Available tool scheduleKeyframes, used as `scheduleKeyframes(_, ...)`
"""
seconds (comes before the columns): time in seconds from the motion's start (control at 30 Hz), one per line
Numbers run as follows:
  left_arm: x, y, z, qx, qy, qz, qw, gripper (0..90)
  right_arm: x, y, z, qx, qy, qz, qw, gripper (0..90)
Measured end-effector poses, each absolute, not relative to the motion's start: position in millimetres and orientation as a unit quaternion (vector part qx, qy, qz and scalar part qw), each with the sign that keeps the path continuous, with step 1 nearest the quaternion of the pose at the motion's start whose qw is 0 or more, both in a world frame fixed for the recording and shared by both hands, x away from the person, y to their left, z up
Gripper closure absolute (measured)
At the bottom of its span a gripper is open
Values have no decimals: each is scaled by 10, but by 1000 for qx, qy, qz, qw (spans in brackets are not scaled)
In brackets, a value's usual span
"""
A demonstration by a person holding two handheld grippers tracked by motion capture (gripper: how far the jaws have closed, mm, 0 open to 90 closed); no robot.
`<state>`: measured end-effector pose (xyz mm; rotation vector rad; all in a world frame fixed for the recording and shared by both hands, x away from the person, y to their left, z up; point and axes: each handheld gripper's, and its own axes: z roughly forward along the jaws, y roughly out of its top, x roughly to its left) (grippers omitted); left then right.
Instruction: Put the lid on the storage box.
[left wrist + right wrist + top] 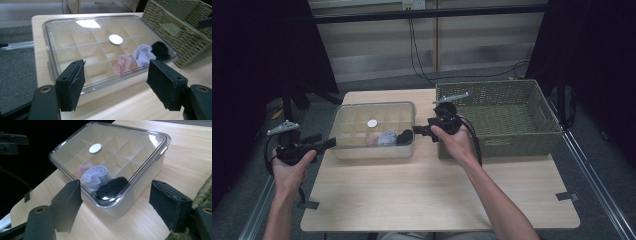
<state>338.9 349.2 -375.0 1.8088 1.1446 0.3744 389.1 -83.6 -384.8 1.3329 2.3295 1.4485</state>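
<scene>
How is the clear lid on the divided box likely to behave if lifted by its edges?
The clear lid looks like thin glossy plastic, so it is probably light and may flex a little. Its smooth, reflective rim could slip between the pads. It lies flat on the box, so it may need prying first.

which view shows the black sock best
The right gripper view: the black sock lies close under the clear lid, at the box's near corner. The left gripper view shows it smaller, at the far corner; the high view shows a dark blob.
</scene>
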Motion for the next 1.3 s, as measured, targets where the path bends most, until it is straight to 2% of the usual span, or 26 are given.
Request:
scheduleKeyframes(0.37,3136,3168,-3756,746,430,165,481,278,3602,-1040,-3786,429,759,486,60,264)
scheduleKeyframes(0.87,2959,3059,-3805,744,426,160,489,260,3160,-1383,-3717,433,751,491,86,267)
scheduleKeyframes(1.3,2837,2875,-4000,763,417,157,469,257,2681,-1804,-3843,457,741,479,111,263)
